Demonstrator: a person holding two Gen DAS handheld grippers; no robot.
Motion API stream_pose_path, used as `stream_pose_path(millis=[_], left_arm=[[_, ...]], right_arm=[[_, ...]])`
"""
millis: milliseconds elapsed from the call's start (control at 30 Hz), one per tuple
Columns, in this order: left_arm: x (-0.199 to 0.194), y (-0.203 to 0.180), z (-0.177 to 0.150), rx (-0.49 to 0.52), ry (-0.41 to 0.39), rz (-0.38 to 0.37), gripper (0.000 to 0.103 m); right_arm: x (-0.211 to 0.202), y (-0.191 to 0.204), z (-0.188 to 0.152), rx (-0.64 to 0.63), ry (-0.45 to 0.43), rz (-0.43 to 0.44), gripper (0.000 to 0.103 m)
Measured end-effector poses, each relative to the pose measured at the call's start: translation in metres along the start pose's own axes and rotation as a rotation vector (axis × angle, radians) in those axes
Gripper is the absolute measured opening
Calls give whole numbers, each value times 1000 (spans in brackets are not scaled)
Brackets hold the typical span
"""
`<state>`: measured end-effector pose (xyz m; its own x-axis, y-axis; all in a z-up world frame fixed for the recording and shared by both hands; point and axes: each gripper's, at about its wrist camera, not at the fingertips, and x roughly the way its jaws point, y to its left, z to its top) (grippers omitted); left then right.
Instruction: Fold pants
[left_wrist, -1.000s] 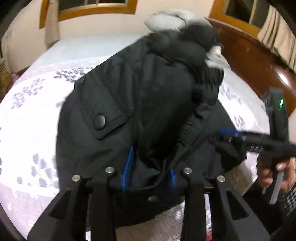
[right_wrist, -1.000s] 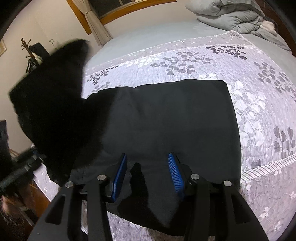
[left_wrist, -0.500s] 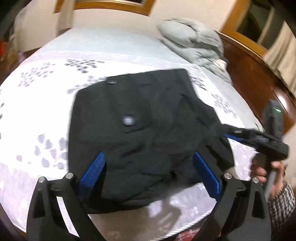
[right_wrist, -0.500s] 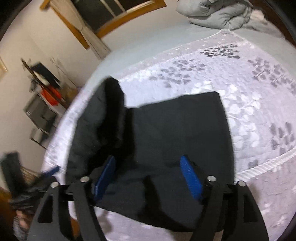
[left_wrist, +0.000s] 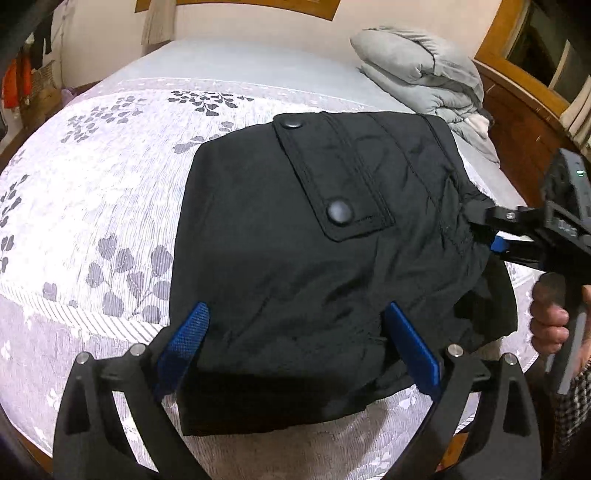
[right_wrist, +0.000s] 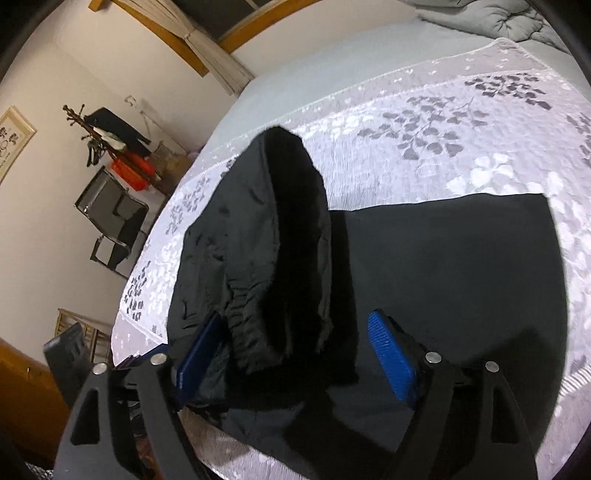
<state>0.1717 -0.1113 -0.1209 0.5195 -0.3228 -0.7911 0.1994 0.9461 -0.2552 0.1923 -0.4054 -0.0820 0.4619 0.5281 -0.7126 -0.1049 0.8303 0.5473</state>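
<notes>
Nearby, pants (left_wrist: 295, 229) overhang the bed (left_wrist: 92, 206) edge.

One pair of black pants (left_wrist: 295, 240), two snap buttons, one grey duvet (left_wrist: 424, 74), one bed (left_wrist: 110, 166).

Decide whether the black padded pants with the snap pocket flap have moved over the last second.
Yes. The black padded pants, earlier lifted in front of the grey folded duvet, now lie folded flat on the floral bedspread, below it.
</notes>
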Motion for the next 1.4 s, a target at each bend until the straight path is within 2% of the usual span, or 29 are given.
stream_pose_path(millis=[133,200,267,300,367,467,567,633,1000,1400], left_arm=[[-5,10,1,-61,-14,23,96],[-6,17,2,-114,-8,51,96],[-6,27,4,-178,7,81,96],[-5,30,5,-200,11,84,96],[-3,34,5,-226,9,93,96],[-2,28,5,-203,-1,104,96],[-1,14,8,-152,-16,96,96],[4,7,11,-125,-8,130,96],[1,-5,18,-94,6,141,96],[-1,-62,24,7,-5,82,96]], right_arm=[[10,3,1,-32,14,-23,83],[12,7,1,-60,18,-35,74],[16,8,1,-61,33,-10,50],[16,9,2,-58,31,-15,49],[16,12,1,-78,21,-22,37],[14,17,-2,-105,10,-39,31],[14,24,-6,-146,-1,-78,30],[13,26,-8,-154,-3,-90,30],[-22,44,-17,-211,-24,-142,27],[-96,8,-15,-151,-115,-200,26]])
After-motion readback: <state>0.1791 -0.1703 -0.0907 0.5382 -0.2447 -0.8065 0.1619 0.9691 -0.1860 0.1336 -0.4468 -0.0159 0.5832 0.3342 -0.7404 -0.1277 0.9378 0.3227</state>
